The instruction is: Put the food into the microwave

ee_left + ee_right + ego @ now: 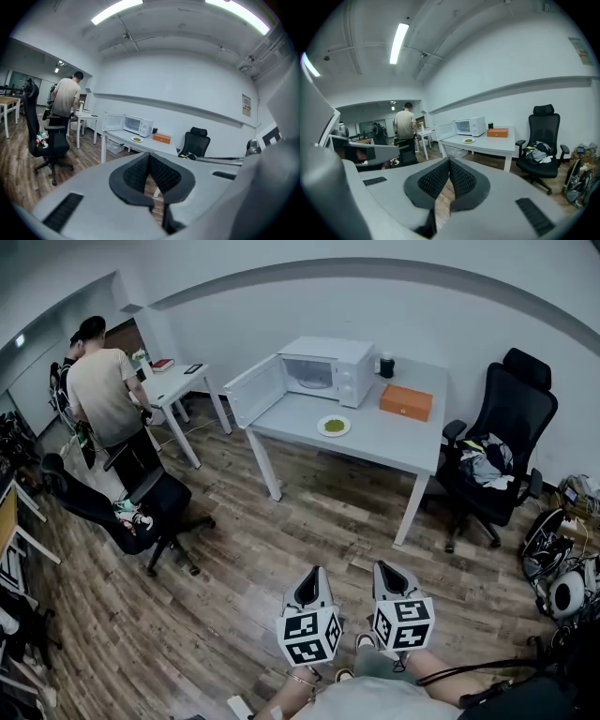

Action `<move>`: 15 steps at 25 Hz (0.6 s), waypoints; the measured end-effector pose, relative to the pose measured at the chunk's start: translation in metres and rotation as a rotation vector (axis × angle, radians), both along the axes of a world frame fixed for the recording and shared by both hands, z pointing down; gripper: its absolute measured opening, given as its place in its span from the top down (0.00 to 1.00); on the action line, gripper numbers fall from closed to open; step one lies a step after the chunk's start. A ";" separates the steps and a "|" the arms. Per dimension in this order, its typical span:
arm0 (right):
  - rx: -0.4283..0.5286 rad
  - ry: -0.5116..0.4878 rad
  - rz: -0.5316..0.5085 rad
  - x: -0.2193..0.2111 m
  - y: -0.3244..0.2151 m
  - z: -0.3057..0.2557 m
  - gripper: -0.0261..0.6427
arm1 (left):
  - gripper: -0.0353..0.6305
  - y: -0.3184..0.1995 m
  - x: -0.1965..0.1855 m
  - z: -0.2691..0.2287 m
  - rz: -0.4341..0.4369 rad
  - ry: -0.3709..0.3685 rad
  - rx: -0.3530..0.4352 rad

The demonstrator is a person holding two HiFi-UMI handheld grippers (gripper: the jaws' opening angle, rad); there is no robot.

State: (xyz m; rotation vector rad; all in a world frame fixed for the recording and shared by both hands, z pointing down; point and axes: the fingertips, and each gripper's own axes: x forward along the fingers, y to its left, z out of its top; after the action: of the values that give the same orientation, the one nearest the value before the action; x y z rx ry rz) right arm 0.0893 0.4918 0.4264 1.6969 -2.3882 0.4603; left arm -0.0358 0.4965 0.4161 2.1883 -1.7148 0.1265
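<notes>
A: Where is the food?

B: It is something green on a small white plate (334, 426) near the front edge of the white bench (375, 448), just in front of the microwave (328, 369). The microwave's door (255, 390) is swung wide open to the left.

A: And the grippers?

B: The head view shows the left gripper (310, 589) and the right gripper (392, 582) side by side over the wooden floor (281, 549), well apart from the bench. Only their own views show the jaws. In the left gripper view the jaws are together, the ribbed pads (136, 176) meeting at the tips with nothing between them. The right gripper view shows the same.

A: What does only one view give?

B: From above, the head view lays out the bench top. An orange box (406, 401) sits right of the microwave and a dark cup (386, 365) stands behind it. A black office chair (497, 446) with clothes on its seat is at the bench's right end. The gripper views add the ceiling strip lights (117, 10), which the head view misses. A person (103, 390) standing at a second desk with their back turned appears in all three.
</notes>
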 end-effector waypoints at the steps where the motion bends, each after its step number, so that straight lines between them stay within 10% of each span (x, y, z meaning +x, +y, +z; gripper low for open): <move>1: 0.002 -0.001 0.003 0.000 -0.004 -0.001 0.94 | 0.94 -0.004 0.001 0.000 0.002 -0.002 -0.001; 15: 0.003 -0.006 -0.028 -0.004 -0.080 0.006 0.94 | 0.94 -0.076 -0.001 0.008 -0.017 -0.021 -0.011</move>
State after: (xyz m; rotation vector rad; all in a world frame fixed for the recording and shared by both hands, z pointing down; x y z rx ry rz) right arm 0.0853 0.4118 0.4324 1.6634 -2.4145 0.4577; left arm -0.0367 0.4209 0.4243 2.1717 -1.7396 0.1544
